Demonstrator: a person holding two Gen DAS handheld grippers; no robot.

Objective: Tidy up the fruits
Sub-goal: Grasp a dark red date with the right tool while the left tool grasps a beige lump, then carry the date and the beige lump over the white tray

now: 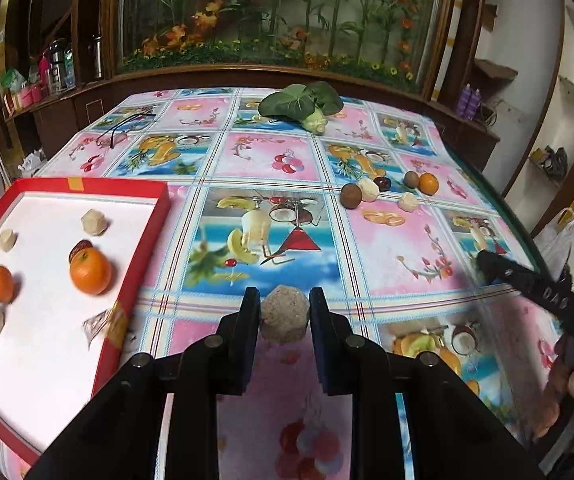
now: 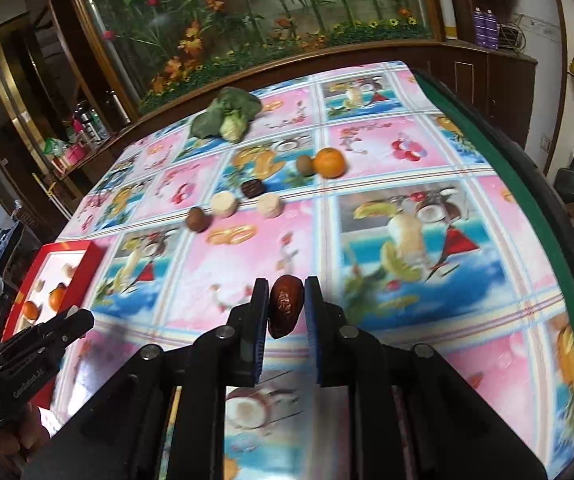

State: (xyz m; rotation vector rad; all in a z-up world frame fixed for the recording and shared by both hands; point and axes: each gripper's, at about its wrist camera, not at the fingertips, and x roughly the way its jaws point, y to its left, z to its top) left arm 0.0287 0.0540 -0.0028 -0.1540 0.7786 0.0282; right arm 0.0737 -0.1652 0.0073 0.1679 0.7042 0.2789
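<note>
My left gripper (image 1: 284, 295) is shut on a beige faceted lump (image 1: 285, 318), held just above the tablecloth to the right of the red tray (image 1: 87, 184). In the tray lie two oranges (image 1: 90, 271), a dark date and several beige lumps. My right gripper (image 2: 287, 283) is shut on a brown-red date (image 2: 282, 308) over the middle of the table. Loose fruit lies further back: an orange (image 2: 329, 163), a kiwi (image 2: 305, 165), a dark piece (image 2: 253, 188), two pale lumps (image 2: 225, 203) and a brown ball (image 2: 198, 219). The left gripper (image 2: 77, 318) shows low on the left, near the tray (image 2: 69, 245).
A leafy green vegetable (image 1: 299, 100) lies at the table's far edge, in front of a glass case of artificial flowers. The table's green right edge (image 2: 527, 184) drops off close by. A black cord (image 1: 127, 124) lies at the far left. The right gripper (image 1: 487, 262) enters from the right.
</note>
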